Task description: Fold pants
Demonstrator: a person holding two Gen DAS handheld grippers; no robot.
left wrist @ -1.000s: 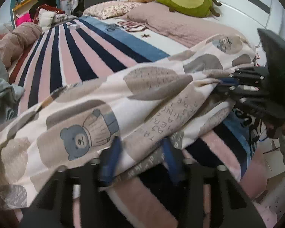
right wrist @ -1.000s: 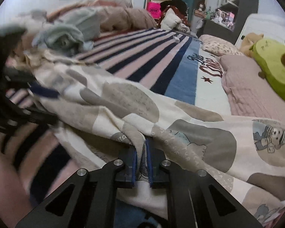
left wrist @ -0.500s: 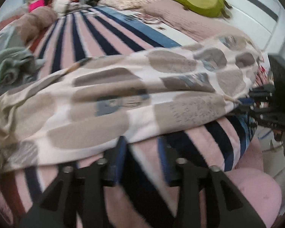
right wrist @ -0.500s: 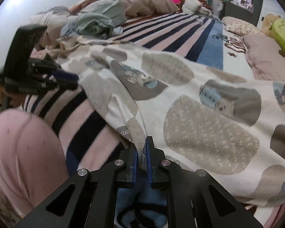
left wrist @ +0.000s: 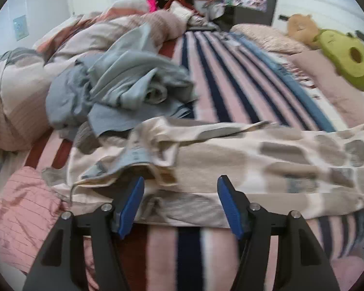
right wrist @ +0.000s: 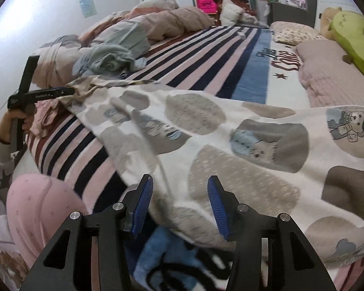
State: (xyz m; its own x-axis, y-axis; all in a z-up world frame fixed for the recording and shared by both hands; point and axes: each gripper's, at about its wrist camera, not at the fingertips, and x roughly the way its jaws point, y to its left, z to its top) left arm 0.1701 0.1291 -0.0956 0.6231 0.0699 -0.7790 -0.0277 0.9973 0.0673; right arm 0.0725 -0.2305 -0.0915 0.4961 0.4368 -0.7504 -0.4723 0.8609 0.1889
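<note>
Printed pants (right wrist: 230, 145), cream with grey-brown blotches and small bear figures, lie spread lengthwise across the near edge of the striped blanket (right wrist: 206, 55), one long band from side to side. Judged from how they lie: laid out and roughly flattened, possibly already doubled leg on leg, though the layers cannot be told apart for certain; the crosswise folds are not yet done, and the bunched end nearest the grey-blue clothes heap (left wrist: 123, 84) wants smoothing. Right gripper (right wrist: 180, 203): jaws have just been opening and stand partly apart; the near hem of the pants lies between and just beyond the blue pads (right wrist: 143, 206), the cloth slack, neither pad pressing it. Left gripper (left wrist: 180, 202): jaws have likewise just been opening, now about half wide, holding nothing; the pants' near edge runs just past the fingertips, with the rumpled, turned-up end just ahead of the left-hand pad (left wrist: 131, 206). In the right wrist view the left gripper (right wrist: 60, 92) shows at that same crumpled end, a hand (right wrist: 17, 121) on its handle. Avocado plush (right wrist: 351, 41) sits well apart, by the pillows beyond the pants.
</note>
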